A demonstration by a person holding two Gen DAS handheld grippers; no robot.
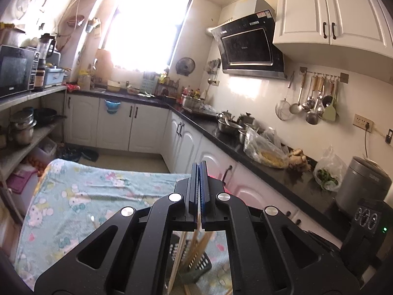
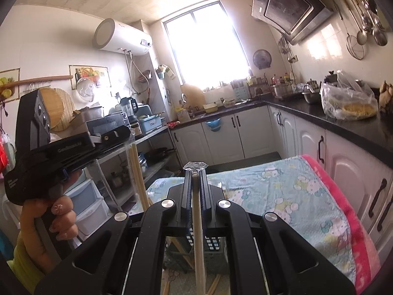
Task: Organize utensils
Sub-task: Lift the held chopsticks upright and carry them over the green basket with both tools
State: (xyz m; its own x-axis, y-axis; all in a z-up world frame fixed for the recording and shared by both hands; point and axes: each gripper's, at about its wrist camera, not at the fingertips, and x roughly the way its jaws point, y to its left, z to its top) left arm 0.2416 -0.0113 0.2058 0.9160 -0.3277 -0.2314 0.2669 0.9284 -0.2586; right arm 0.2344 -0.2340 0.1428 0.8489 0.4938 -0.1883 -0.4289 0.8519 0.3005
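Note:
My right gripper [image 2: 195,172] is shut on a pale wooden chopstick [image 2: 197,221] that runs down between its fingers. A crumpled bit of clear plastic [image 2: 195,165] sits at the chopstick's top end. My left gripper [image 1: 199,166] is shut too. In the right wrist view the left gripper [image 2: 124,132] is at the left, held by a hand [image 2: 59,211]. It pinches a clear plastic sleeve with chopsticks [image 2: 137,172] hanging straight down. Those chopsticks [image 1: 194,248] show below its fingers. A black perforated basket [image 1: 202,265] [image 2: 211,242] stands on the table under both grippers.
The table wears a light blue cartoon-print cloth [image 1: 86,196] [image 2: 282,191]. More chopsticks [image 2: 213,285] lie on it near the basket. A black counter [image 1: 245,152] at the right carries a food bag [image 1: 265,152] and a grey cooker [image 1: 363,184]. Shelves with a microwave [image 1: 14,71] stand left.

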